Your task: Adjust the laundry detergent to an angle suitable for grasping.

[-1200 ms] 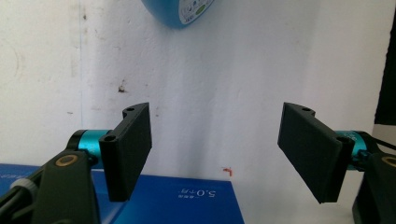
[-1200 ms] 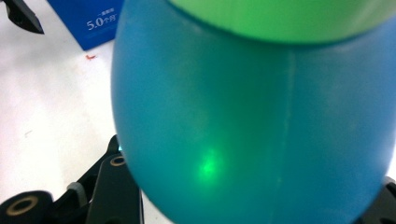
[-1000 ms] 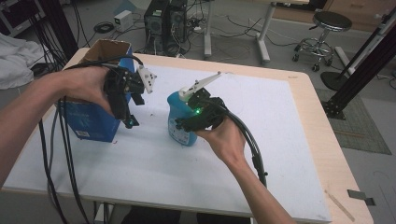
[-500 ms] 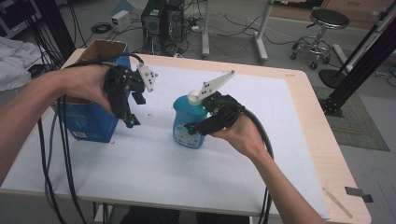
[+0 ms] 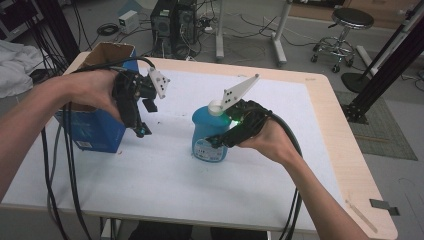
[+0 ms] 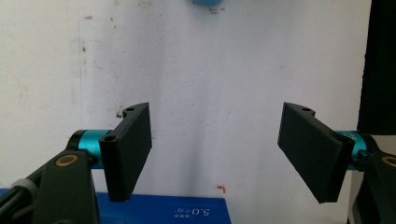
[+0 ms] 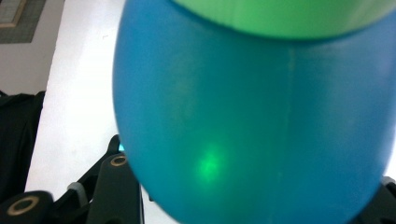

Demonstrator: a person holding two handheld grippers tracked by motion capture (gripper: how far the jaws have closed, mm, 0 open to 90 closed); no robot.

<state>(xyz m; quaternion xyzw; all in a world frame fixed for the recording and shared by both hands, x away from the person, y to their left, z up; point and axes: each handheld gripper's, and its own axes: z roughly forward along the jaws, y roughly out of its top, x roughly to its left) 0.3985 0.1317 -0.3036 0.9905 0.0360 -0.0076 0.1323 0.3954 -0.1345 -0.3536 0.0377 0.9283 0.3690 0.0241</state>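
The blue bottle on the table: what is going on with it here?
A person works at a white table with a gripper in each hand. The right gripper is shut on the blue bottle, which stands upright. The left gripper hangs open over the table beside a blue box, holding nothing.

I see a wooden table (image 5: 345,165) w/ white sheet (image 5: 165,185) on top; blue box (image 5: 95,132) at left edge, blue bottle (image 5: 207,135) upright near centre.
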